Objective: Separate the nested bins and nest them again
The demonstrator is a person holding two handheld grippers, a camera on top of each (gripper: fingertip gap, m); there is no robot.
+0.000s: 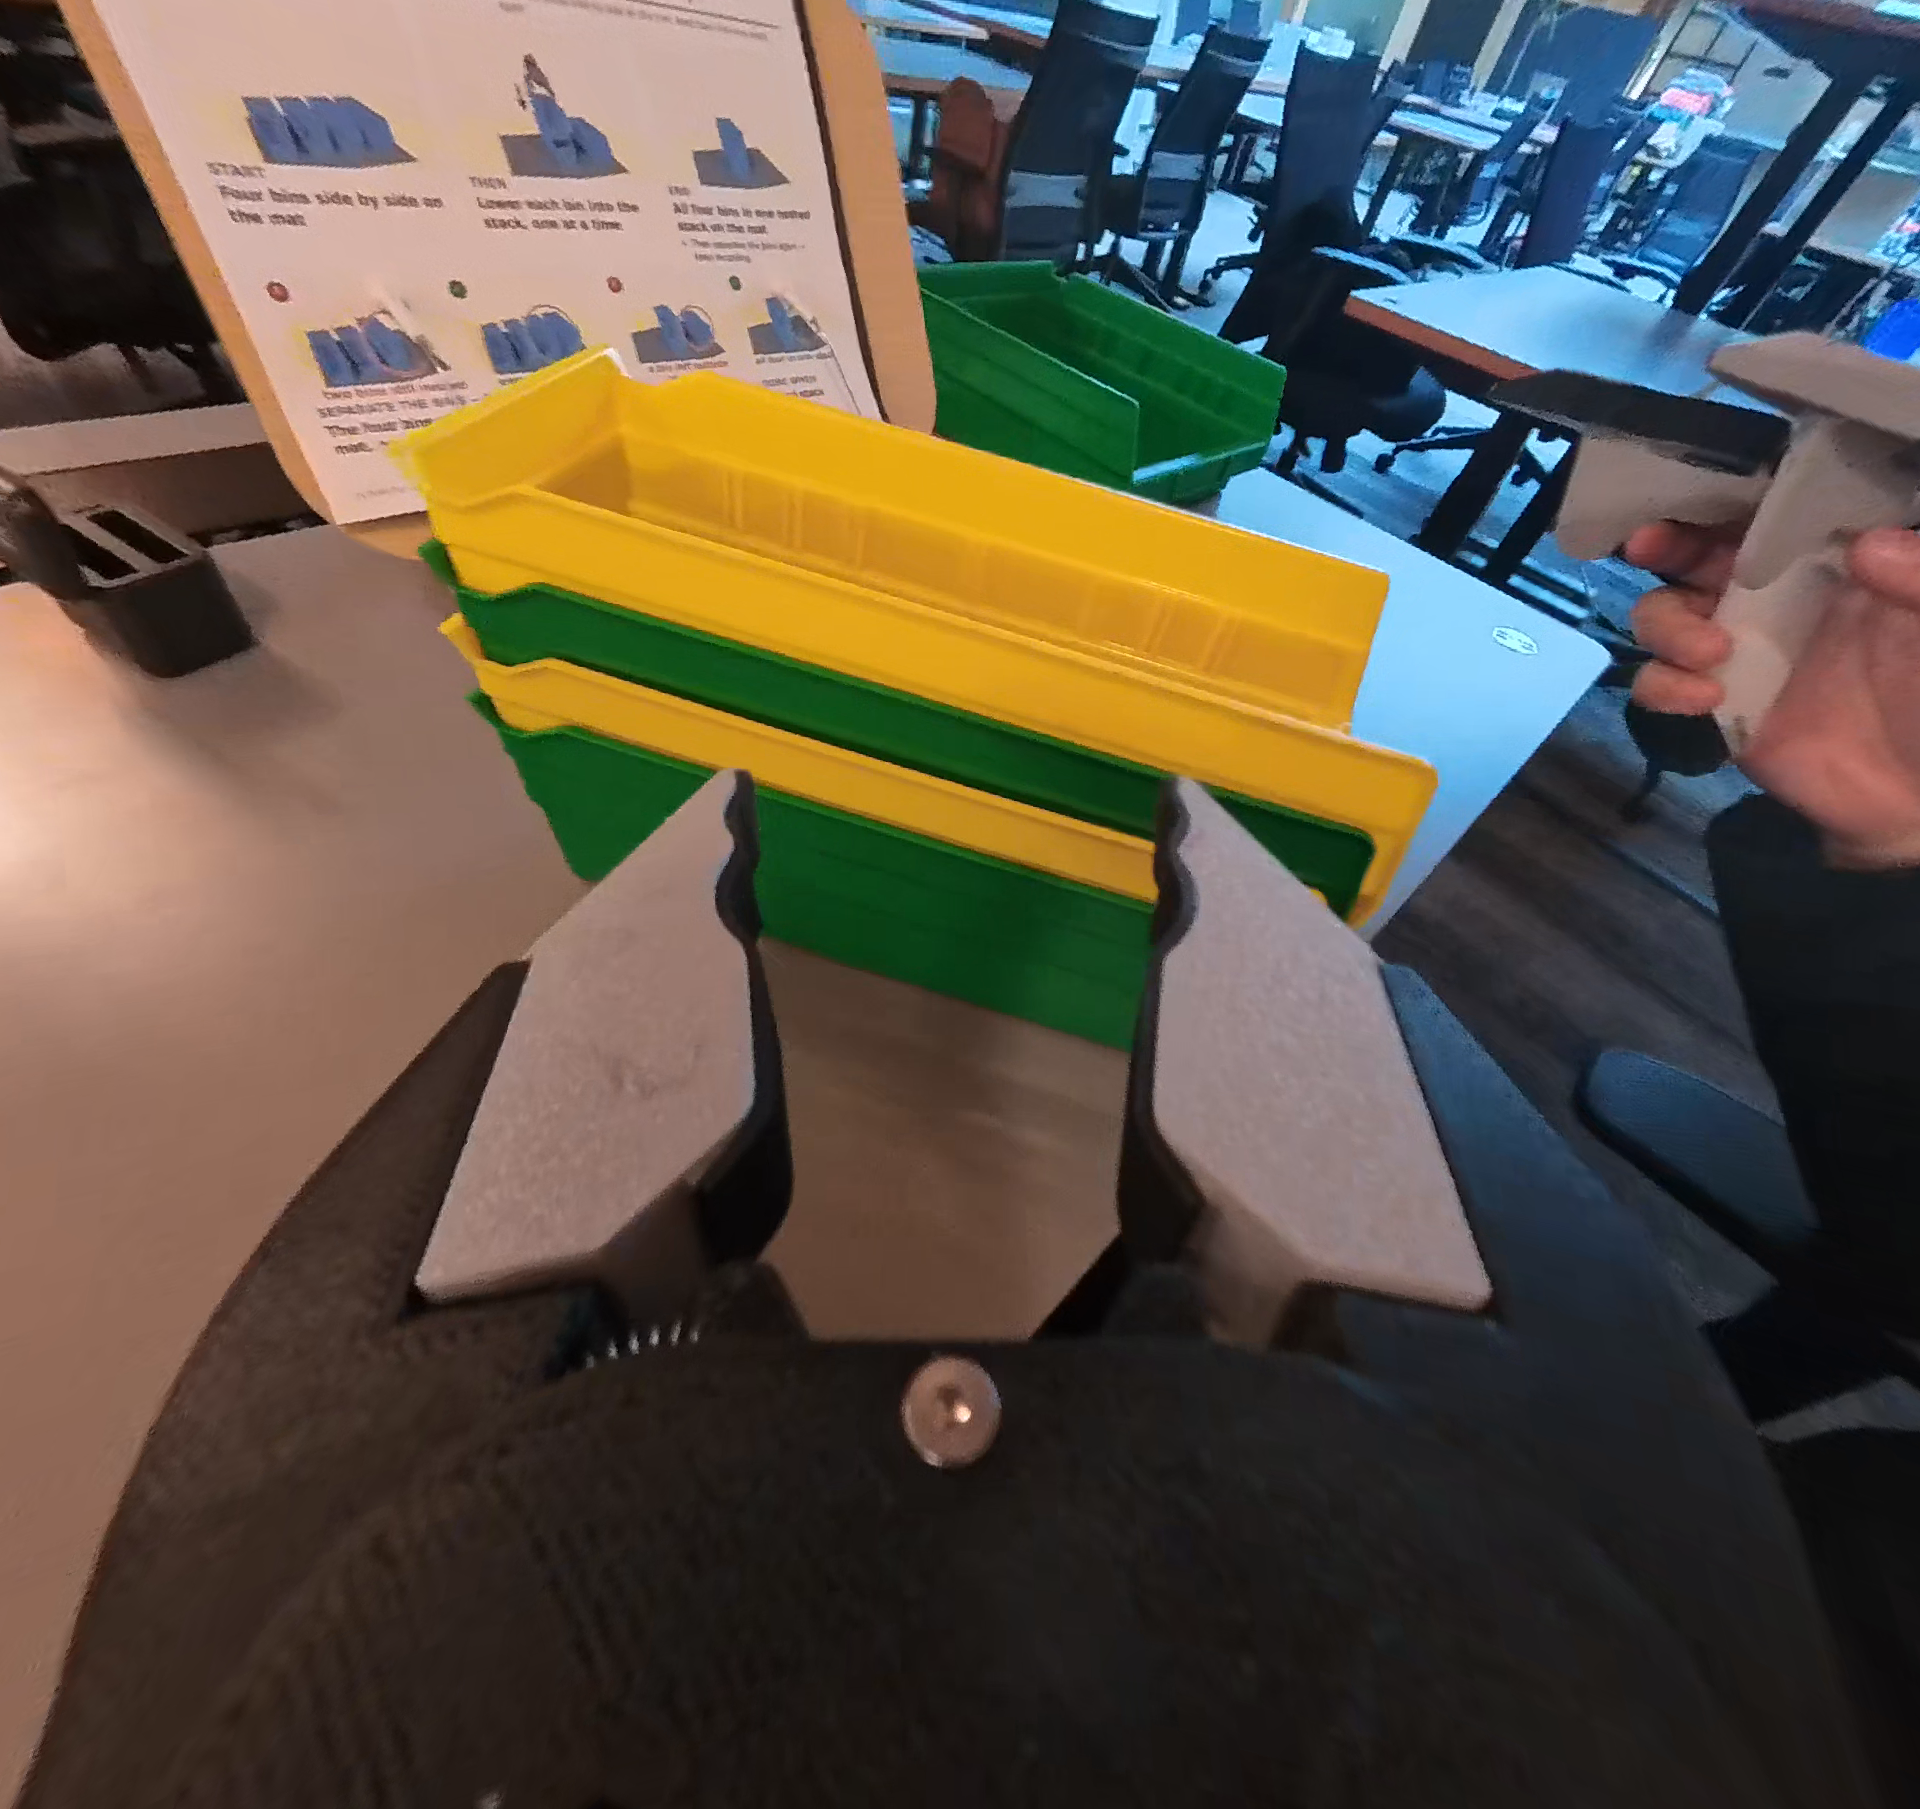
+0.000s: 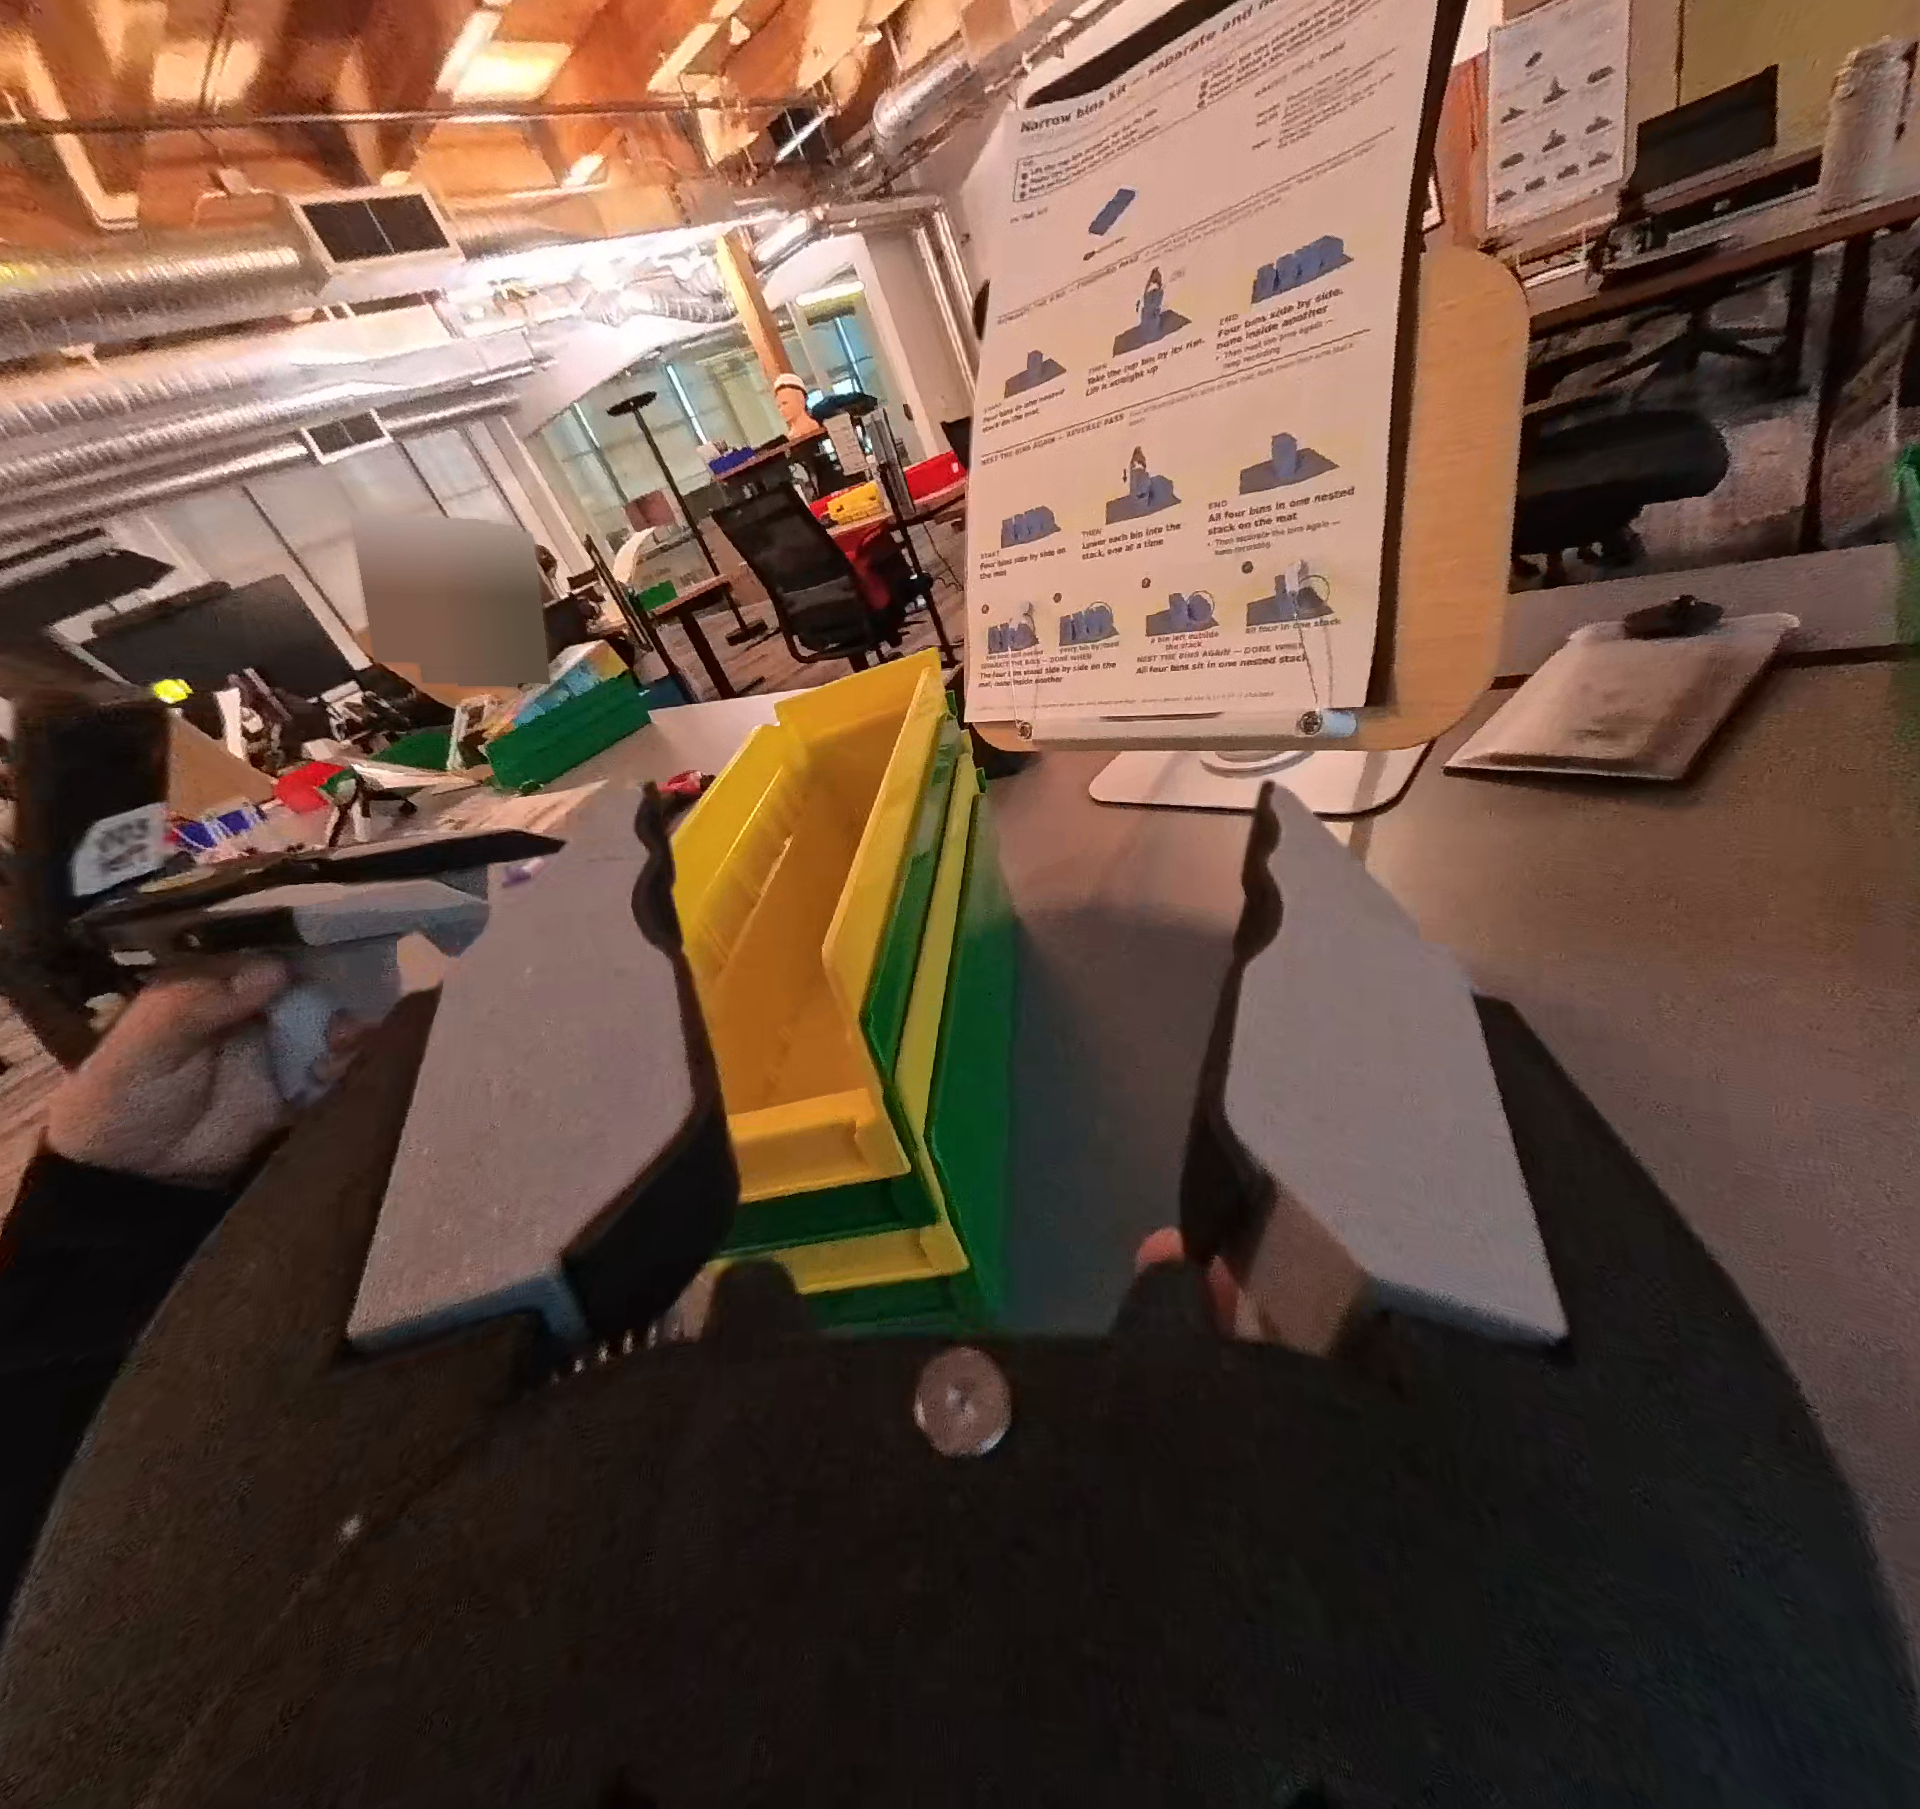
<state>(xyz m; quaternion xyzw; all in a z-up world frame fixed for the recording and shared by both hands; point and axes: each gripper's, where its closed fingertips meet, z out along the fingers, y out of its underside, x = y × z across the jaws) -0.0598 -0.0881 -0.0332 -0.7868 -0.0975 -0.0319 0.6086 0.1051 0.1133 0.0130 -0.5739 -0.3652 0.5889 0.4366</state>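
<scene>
— How are the grippers set?

— The left gripper (image 1: 951,850) is held spread, nothing between its fingers; the right gripper (image 2: 956,886) is likewise spread wide and empty.

— Where is the nested stack (image 1: 914,720) found?

— Just ahead of the left gripper's fingertips, on the grey table (image 1: 260,876): four bins, yellow on top, then green, yellow, green. In the right wrist view it is seen lengthwise between the fingers, nearer the left one. Beyond the stack, an instruction sheet (image 2: 1195,429) is propped upright; further green bins (image 1: 1101,388) lie behind.
</scene>
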